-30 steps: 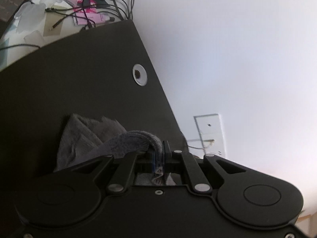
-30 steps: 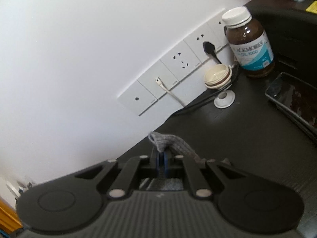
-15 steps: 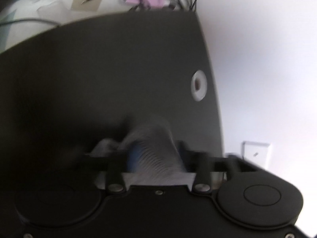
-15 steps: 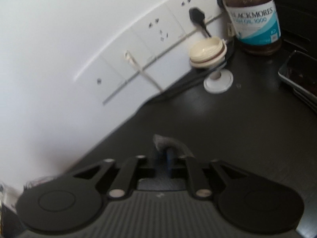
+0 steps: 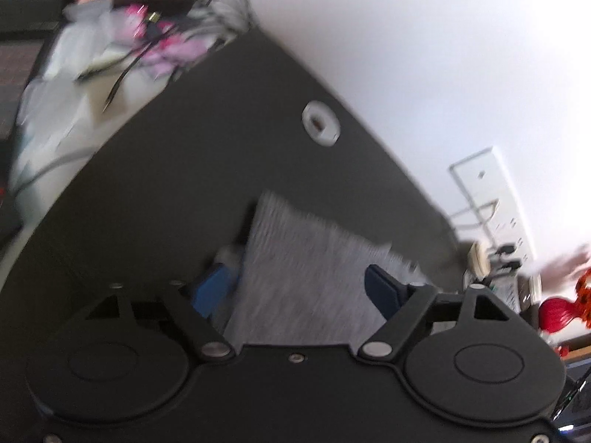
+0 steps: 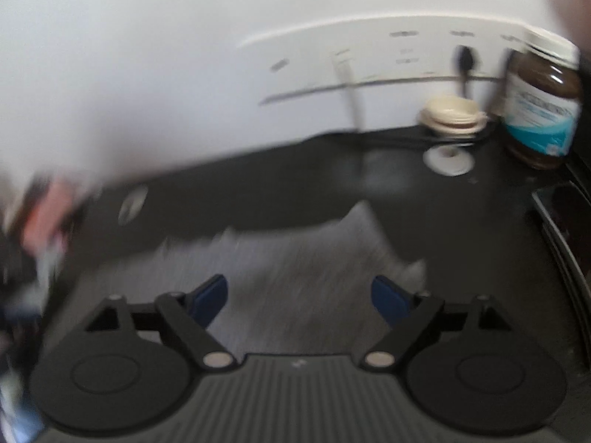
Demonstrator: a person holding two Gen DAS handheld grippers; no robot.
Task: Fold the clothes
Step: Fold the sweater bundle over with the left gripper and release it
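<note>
Lying flat on the dark desk (image 5: 155, 184): a grey cloth (image 5: 306, 269), spread between and just ahead of both claws, its far edge pointing toward the wall (image 5: 424, 55). Opening at this moment: the left gripper (image 5: 299, 288), blue pads (image 5: 212, 289) wide apart, cloth showing between them but no pad pressing on it, so released. Opening likewise: the right gripper (image 6: 299, 295), its pads (image 6: 210, 295) apart with the same cloth (image 6: 303, 258) under and between them, nothing clenched. Blurring heavily in both views, so the number of layers and the neatness of the edges staying hard to tell; one corner (image 6: 360, 214) looking slightly peaked near the right side. Judging by the letting-go over a laid-down piece: one fold probably just being set down, the cloth looking like a compact rectangle rather than an open garment. Possibly remaining: smoothing, squaring the raised corner, perhaps another fold, none of it certain from such smeared pictures. No other clothing showing in either view. Standing well beyond the cloth by the wall sockets (image 6: 406, 55): a brown bottle (image 6: 543, 110), a small cream lid (image 6: 452, 112) and a white grommet (image 6: 448, 157). Cluttering the far left end past the desk: cables and pink wrappers (image 5: 162, 44).
</note>
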